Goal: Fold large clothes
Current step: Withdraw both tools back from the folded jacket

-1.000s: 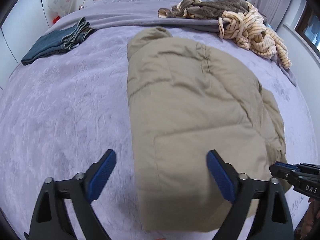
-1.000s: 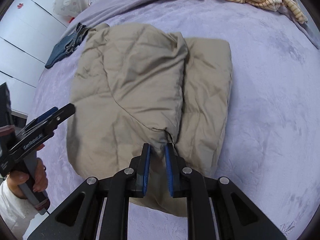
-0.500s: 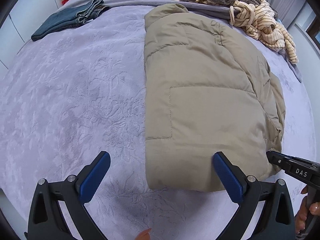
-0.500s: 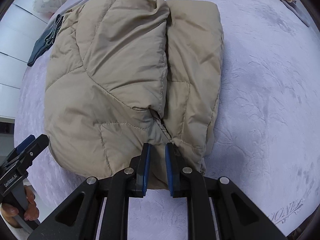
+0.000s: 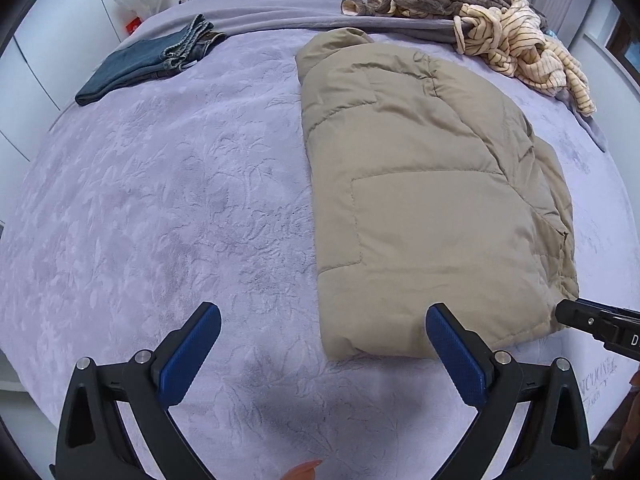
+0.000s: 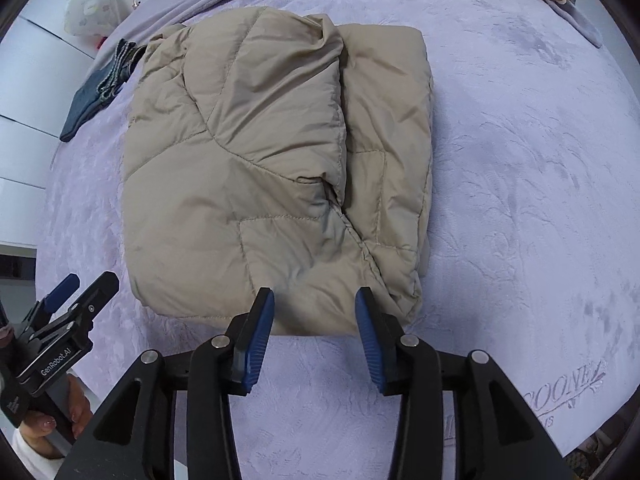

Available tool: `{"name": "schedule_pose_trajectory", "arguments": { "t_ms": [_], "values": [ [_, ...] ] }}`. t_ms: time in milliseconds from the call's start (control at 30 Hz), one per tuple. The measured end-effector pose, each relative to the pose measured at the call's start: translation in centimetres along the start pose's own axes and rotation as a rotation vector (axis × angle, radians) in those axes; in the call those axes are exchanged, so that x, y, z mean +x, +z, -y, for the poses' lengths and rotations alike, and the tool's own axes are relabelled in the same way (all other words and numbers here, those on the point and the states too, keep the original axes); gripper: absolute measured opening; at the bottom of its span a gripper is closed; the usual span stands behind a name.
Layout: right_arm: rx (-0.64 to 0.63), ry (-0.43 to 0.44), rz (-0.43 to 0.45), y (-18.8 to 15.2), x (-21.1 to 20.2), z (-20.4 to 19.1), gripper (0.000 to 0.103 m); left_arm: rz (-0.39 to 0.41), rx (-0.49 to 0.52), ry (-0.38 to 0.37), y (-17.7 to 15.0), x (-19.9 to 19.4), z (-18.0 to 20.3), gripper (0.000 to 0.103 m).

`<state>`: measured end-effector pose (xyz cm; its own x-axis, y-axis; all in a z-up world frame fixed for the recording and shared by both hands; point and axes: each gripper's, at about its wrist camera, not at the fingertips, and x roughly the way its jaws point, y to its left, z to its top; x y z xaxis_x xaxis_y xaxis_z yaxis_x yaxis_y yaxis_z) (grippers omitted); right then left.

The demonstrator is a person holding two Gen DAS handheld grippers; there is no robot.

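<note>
Now releasing after side fold: tan puffer jacket (image 6: 276,168) lying folded lengthwise mid purple bedspread (image 5: 160,220), hem toward person. Right gripper (image 6: 315,312) jaws just been opening, standing half-wide, nothing between, hem just beyond tips. Left gripper (image 5: 324,332) spread wide, empty, hovering at hem's left corner. Next move likely needing both claws gripping hem corners, bringing hem toward collar. Hard to tell: sleeves tucked under top layer; folded jeans (image 5: 148,64) partly hidden in right view; striped garment pile (image 5: 520,48) tangled.
</note>
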<state>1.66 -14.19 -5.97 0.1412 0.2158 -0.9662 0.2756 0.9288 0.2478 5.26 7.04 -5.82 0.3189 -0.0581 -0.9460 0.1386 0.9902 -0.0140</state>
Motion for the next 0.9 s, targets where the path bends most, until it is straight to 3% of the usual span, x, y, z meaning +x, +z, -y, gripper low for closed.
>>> {"name": "schedule_pose_trajectory", "arguments": {
  "t_ms": [400,600,667,800,900],
  "values": [
    [0.064,-0.014,0.000,-3.4,-0.5,-0.1,0.061,-0.044,0.063,-0.044,-1.6,-1.3,-0.6,0.103],
    [0.048,-0.055,0.054,-3.3,-2.2,-0.2,0.067,-0.011,0.060,-0.030,-2.4,-3.2,-0.8,0.103],
    [0.032,-0.067,0.077,-3.4,-3.1,-0.1,0.074,-0.001,0.054,-0.021,-2.6,-3.8,-0.9,0.103],
    [-0.011,-0.064,0.120,-3.7,-4.5,-0.6,0.075,0.019,0.029,0.000,-3.2,-5.2,-1.0,0.103],
    [-0.035,-0.044,0.140,-4.3,-5.7,-0.8,0.083,0.035,0.008,0.015,-3.7,-6.8,-1.1,0.103]
  ]
}}
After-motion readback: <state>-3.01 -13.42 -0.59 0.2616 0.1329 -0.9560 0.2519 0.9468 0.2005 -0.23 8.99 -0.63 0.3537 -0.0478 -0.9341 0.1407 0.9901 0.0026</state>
